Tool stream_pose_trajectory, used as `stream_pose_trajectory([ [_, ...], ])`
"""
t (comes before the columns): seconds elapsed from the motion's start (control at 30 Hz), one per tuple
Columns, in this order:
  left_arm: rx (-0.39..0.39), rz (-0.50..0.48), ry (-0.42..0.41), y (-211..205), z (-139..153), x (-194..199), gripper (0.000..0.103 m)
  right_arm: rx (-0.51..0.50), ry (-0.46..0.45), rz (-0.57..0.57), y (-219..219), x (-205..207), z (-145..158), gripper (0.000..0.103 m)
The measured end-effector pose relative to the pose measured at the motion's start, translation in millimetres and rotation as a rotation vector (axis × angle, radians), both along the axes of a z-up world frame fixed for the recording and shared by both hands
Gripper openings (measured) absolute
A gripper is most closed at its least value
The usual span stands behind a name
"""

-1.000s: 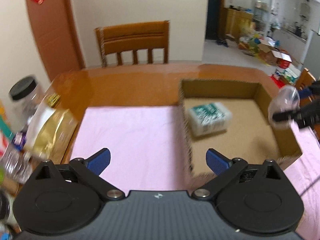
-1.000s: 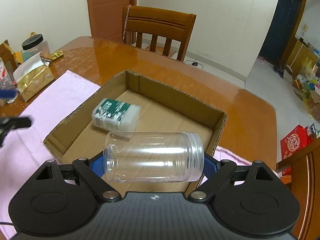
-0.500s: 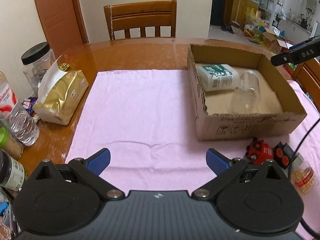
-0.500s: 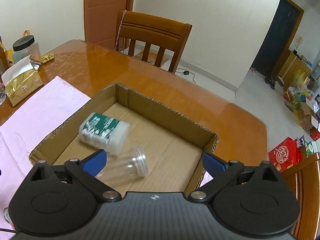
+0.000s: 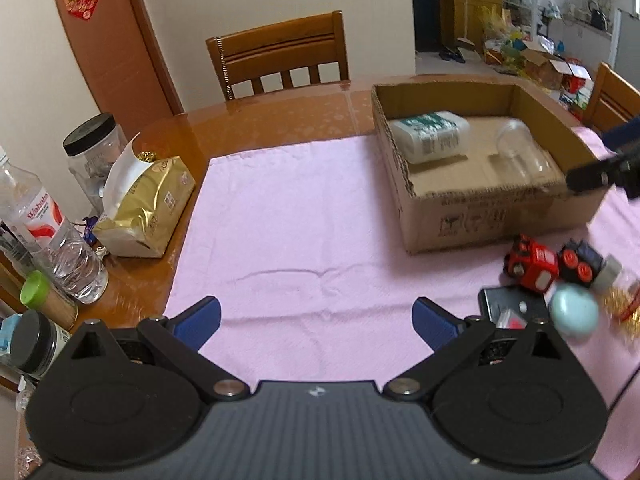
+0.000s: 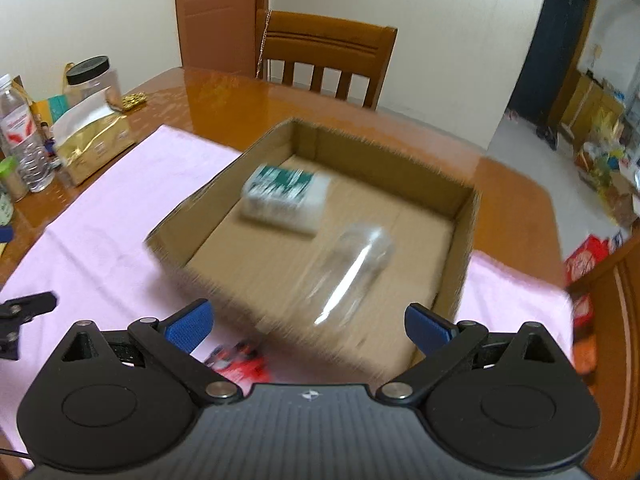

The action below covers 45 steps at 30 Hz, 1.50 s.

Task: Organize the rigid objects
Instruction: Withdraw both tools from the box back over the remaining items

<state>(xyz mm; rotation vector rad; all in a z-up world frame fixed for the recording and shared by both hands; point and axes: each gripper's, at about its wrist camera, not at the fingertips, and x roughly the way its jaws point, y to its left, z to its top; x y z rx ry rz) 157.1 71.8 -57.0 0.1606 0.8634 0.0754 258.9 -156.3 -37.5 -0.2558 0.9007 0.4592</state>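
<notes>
Both sets of jaws are spread wide with nothing between them. The right gripper (image 6: 306, 322) hangs over the near wall of the cardboard box (image 6: 464, 248); the clear jar (image 6: 352, 264) lies on its side on the box floor just ahead of those jaws, with the white green-label bottle (image 6: 286, 196) further ahead to the left. The left gripper (image 5: 316, 316) is over the pink cloth (image 5: 292, 216) on the desk. Off to its right, near the box, sit a red toy (image 5: 532, 266), a pale blue egg-shaped thing (image 5: 574, 314) and what's probably a small jar, too blurry to call.
</notes>
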Motion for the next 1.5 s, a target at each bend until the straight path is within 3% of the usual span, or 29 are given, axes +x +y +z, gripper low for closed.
stream_pose_trajectory([
  [0.4,-0.069,-0.024,0.075,8,-23,-26,0.101,0.019,0.121,-0.022,29,-88,-50,0.103],
  [0.8,-0.089,-0.067,0.105,16,-30,-37,0.101,-0.044,0.202,-0.034,54,-114,-79,0.103],
  [1.27,-0.08,-0.173,0.117,2,-32,-34,0.101,0.017,0.221,-0.212,0,-138,-71,0.103],
  [1.5,-0.073,-0.262,0.155,-10,-44,-36,0.101,-0.045,0.176,-0.277,-22,-143,-61,0.103],
])
